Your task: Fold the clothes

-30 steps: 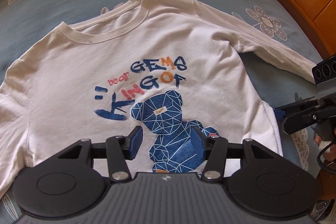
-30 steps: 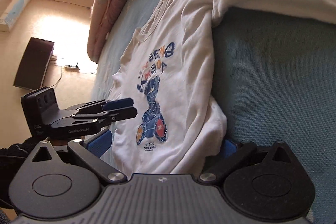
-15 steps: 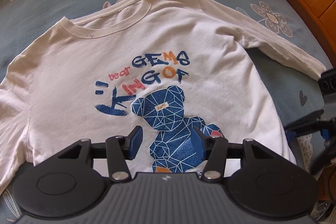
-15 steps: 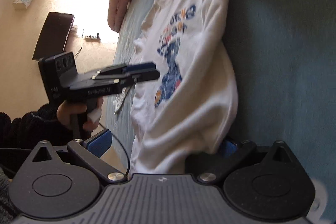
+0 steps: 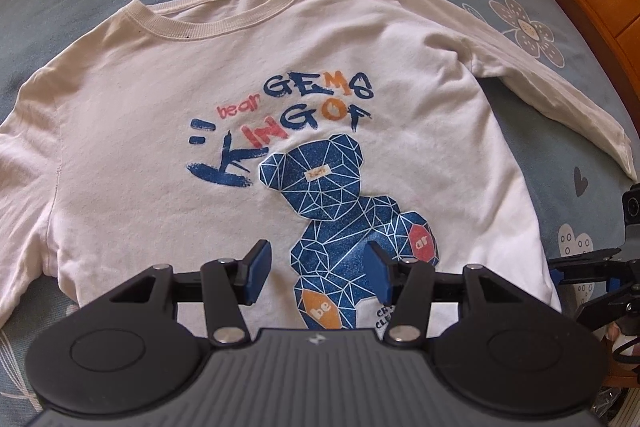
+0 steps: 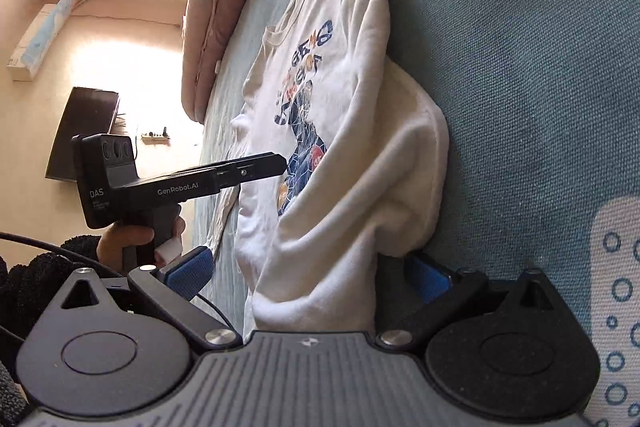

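while shirt (image 5: pixel 168 131) is spread collar-far along bed, hem corner is seen between spread jaws of right gripper (image 6: pixel 308 273); left gripper (image 5: pixel 316 267) is held open over hem.

White shirt (image 5: pixel 168 131), chest print: "bear GEMS", "KING OF"; bear graphic patches "be", "ar"; partly hidden "CR… CLE…" below. Left gripper (image 6: pixel 256 167) body: "GenRobot.AI", "DAS".

Two close views, shared shirt (image 5: pixel 280 115)
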Demonstrator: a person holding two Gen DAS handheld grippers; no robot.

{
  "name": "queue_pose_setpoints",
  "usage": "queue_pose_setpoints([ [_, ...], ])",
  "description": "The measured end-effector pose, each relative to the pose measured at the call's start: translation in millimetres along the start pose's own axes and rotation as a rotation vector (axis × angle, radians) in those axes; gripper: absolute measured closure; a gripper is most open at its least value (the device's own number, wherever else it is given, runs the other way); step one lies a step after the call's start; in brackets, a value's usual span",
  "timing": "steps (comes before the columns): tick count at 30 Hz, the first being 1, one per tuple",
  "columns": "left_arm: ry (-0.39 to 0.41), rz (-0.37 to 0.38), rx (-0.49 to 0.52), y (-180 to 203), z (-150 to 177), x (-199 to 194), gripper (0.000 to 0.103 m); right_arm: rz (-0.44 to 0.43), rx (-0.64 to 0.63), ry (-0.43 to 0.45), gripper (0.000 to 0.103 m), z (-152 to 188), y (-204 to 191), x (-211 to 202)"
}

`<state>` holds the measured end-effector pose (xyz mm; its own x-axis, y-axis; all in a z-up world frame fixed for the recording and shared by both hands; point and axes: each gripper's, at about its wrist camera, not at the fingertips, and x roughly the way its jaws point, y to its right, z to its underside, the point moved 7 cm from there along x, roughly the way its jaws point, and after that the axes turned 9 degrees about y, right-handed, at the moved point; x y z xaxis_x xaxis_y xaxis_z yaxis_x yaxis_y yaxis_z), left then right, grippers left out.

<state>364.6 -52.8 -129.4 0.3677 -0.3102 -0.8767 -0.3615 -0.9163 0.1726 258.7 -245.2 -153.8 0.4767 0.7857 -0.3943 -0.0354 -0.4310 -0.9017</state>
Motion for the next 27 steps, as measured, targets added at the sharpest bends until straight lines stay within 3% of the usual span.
queue_pose_setpoints([
  [5,-0.011,0.021,0.018,-0.7,6.5,-0.5,0.047,0.048,-0.023,0.074,0.000,2.8,-2.9,-1.4],
  [7,-0.017,0.034,0.028,-0.1,5.4,-0.3,0.048,0.113,0.011,0.094,0.000,2.3,-7.0,1.3],
  [9,-0.004,0.062,0.053,4.5,-3.3,-6.3,0.048,0.210,-0.032,0.111,0.000,4.1,-21.9,2.8],
  [13,0.036,0.155,0.127,22.3,-30.8,-24.8,0.048,0.355,-0.339,0.115,0.000,21.9,-78.3,24.1],
  [16,0.062,0.231,0.202,43.0,-53.4,-36.3,0.047,0.402,-0.468,0.097,0.000,34.8,-110.2,50.1],
  [20,0.069,0.355,0.266,74.0,-70.2,-41.5,0.042,0.519,-0.652,0.048,0.000,52.5,-126.6,79.9],
  [21,0.061,0.394,0.272,81.1,-70.9,-40.7,0.041,0.509,-0.658,0.039,0.000,55.2,-127.0,82.1],
  [25,-0.159,0.585,0.239,104.9,-38.2,-15.1,0.039,0.500,-0.566,0.047,0.000,62.0,-114.7,74.2],
  [27,-0.217,0.571,0.253,103.7,-20.4,-1.0,0.039,0.515,-0.548,0.057,0.000,63.4,-106.6,64.1],
])
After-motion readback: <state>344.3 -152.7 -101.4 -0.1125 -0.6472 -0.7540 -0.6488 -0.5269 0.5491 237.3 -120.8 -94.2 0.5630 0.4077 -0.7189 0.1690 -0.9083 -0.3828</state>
